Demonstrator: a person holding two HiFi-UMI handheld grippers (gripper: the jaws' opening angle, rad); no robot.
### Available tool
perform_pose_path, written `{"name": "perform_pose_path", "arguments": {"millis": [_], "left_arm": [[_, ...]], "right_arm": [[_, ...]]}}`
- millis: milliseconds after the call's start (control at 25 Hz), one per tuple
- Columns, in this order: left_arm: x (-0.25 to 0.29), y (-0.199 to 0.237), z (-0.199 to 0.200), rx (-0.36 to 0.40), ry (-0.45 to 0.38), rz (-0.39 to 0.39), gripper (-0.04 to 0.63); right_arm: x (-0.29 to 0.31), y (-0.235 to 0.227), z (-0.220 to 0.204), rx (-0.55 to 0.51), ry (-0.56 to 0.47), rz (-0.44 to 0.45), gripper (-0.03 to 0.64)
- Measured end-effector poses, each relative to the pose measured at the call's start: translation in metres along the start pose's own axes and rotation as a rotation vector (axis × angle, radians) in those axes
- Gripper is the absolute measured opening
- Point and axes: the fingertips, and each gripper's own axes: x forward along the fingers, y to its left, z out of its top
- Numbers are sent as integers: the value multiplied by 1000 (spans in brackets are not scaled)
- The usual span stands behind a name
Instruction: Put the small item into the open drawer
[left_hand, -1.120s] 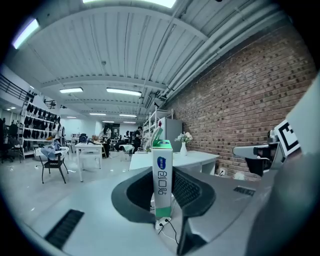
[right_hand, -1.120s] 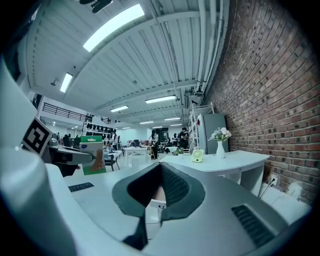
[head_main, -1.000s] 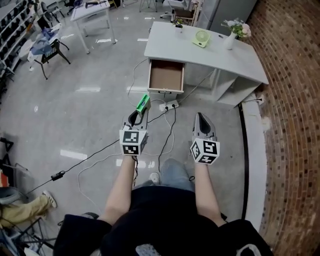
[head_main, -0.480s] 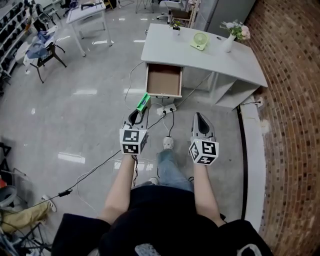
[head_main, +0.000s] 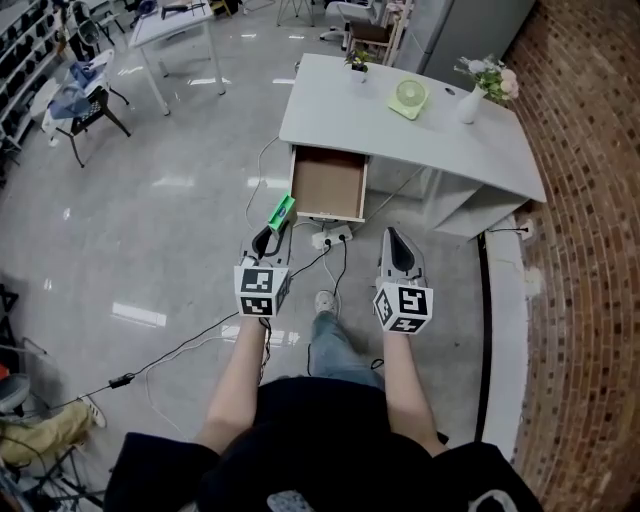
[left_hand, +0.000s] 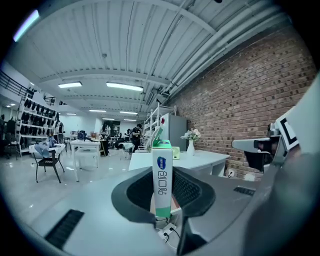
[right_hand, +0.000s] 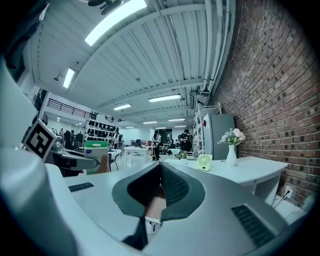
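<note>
Left gripper (head_main: 270, 236) clamps the small green-and-white box (head_main: 284, 210) short of the open drawer (head_main: 328, 185), so reaching it and releasing inside remain

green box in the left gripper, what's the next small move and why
Probably carry the left gripper forward toward the drawer: its jaws are shut on the box, and the drawer stands open and empty ahead, not yet under the box.

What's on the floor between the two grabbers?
In the head view, a white power strip and its cables lie on the floor between the left gripper, holding the green box, and the right gripper.
</note>
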Motion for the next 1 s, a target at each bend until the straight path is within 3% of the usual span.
{"name": "perform_pose_path", "arguments": {"millis": [400,640,1000], "left_arm": [[111,43,16,-28,47,86,96],[180,45,29,-20,64,88,96],[227,58,36,-40,67,89,95]], "right_arm": [[142,-41,11,19,30,94,3],[207,-75,16,15,48,131,3],[265,-79,12,23,80,169,3]]}}
